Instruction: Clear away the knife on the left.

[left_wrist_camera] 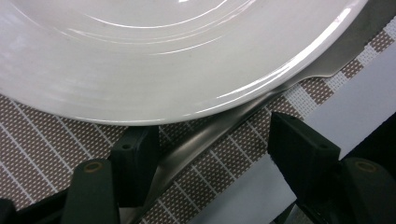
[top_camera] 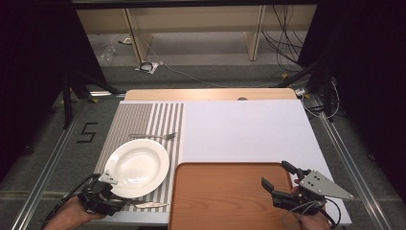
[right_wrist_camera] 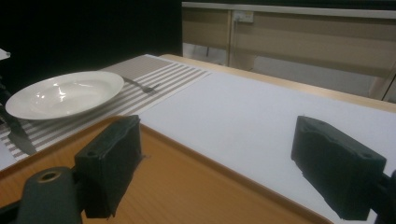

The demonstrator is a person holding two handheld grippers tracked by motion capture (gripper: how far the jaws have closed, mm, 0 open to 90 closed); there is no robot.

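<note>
A white plate (top_camera: 137, 165) (left_wrist_camera: 163, 56) (right_wrist_camera: 65, 93) sits on a striped placemat (top_camera: 143, 117) (left_wrist_camera: 46, 140). A metal knife (top_camera: 151, 205) (left_wrist_camera: 224, 123) lies on the mat along the plate's near rim. My left gripper (top_camera: 118, 201) (left_wrist_camera: 212, 140) is low over the mat, open, with the knife running between its jaws. The knife passes close beside one pad, and the other pad stands well off it. My right gripper (top_camera: 276, 173) (right_wrist_camera: 217, 140) hovers open over the right end of a wooden tray (top_camera: 220, 201) (right_wrist_camera: 177, 186), nothing between its fingers.
A fork (top_camera: 155, 136) (right_wrist_camera: 140, 86) lies on the mat beyond the plate. A white sheet (top_camera: 244, 129) covers the table's middle and right. The tray holds nothing. Dark stands and cables flank the table on both sides.
</note>
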